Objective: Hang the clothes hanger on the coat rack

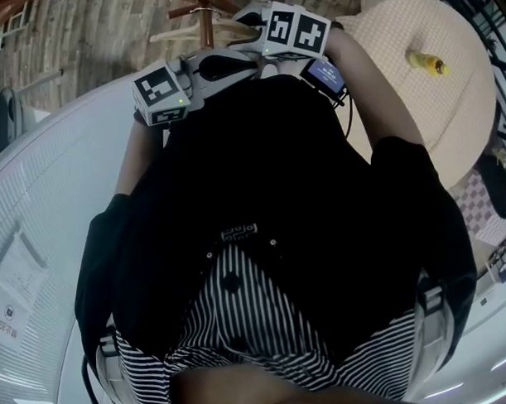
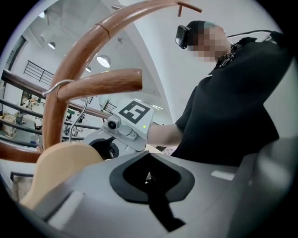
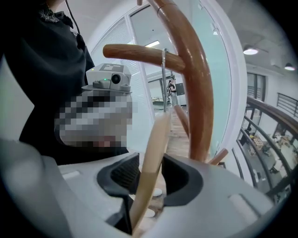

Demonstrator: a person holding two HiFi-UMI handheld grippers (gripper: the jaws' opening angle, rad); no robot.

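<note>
Sitting open around the hanger [image 3: 154,153], the jaws of your right gripper [image 3: 151,175] aren't pinching it, its hook [image 3: 164,69] is over the coat rack [image 3: 198,93] peg and your left gripper [image 2: 150,173] is closed on nothing, so backing out sideways could yank it off.

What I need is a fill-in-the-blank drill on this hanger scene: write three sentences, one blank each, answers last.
1. The metal hook of the wooden hanger sits over a peg of the ___.
2. The claw with that hanger between its parted jaws is the person's ___ one.
3. The left claw has its jaws ___, with nothing between them.
Missing words: coat rack; right; shut.
</note>
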